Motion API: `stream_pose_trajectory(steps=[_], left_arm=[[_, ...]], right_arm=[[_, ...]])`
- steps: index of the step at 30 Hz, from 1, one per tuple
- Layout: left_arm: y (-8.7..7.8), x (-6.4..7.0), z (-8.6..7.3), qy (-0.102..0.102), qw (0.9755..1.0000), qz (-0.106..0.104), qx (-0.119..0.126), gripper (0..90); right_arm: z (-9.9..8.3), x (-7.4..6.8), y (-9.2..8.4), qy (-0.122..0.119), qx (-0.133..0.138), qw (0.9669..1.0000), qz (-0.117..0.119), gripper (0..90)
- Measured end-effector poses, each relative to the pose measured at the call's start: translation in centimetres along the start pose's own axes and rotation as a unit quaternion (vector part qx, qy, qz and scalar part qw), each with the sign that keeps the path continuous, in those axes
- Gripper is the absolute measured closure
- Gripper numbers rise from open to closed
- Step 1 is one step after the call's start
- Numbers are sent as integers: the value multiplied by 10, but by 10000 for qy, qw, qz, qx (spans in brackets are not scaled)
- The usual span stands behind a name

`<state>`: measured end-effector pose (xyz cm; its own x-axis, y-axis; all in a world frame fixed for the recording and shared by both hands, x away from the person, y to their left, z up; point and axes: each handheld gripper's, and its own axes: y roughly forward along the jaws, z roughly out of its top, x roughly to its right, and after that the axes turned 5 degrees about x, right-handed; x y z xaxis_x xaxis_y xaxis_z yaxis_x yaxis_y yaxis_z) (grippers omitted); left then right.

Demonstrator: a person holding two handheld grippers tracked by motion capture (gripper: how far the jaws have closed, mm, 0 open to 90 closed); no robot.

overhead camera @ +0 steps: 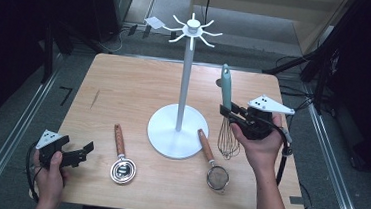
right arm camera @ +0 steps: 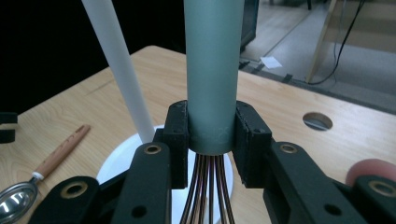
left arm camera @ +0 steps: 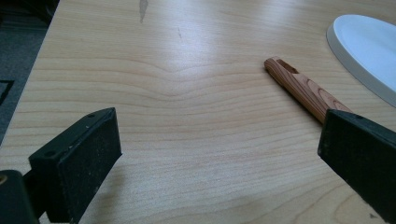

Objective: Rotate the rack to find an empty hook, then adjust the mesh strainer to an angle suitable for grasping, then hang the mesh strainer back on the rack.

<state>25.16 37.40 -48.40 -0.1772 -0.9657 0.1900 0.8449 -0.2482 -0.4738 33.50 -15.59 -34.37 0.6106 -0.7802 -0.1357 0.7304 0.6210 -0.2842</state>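
Whisk (overhead camera: 227,108) stands upright off the table (overhead camera: 124,87), its teal handle clamped by the right gripper (overhead camera: 230,115) beside the white rack (overhead camera: 186,79). Hanging seems under way: next, lift its handle end to a hook. Left gripper (overhead camera: 80,152) rests wide open, holding nothing.

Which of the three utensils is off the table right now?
The whisk with the teal handle, gripped upright by the right gripper; the two wooden-handled ones lie flat.

The high view looks forward and down over the whole wooden table (overhead camera: 124,89), the white stand (overhead camera: 185,84) at its centre. The left gripper view skims low and close over the tabletop from about 7 o'clock, catching the stand's base (left arm camera: 369,51) at its 2 o'clock edge. The right gripper view sits close behind the whisk (right arm camera: 212,74), facing the stand's pole (right arm camera: 121,70) at 10 o'clock.
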Motion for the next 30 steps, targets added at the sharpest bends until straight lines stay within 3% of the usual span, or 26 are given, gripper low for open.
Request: stream_pose_trajectory(steps=[4, 9, 13, 30], left_arm=[[0, 0, 0, -6, 10000, -12, -3, 0], [0, 0, 0, -7, 10000, -13, -3, 0], [0, 0, 0, -9, 10000, -15, -2, 0], [0, 0, 0, -5, 10000, -26, -1, 0]], right_arm=[[2, -3, 1, -143, 165, 9997, 124, 708], [7, -6, 0, -154, 416, 9985, 306, 709], [12, -10, -3, -218, 557, 9977, 329, 708], [34, -30, -12, -545, 1139, 9891, 753, 708]])
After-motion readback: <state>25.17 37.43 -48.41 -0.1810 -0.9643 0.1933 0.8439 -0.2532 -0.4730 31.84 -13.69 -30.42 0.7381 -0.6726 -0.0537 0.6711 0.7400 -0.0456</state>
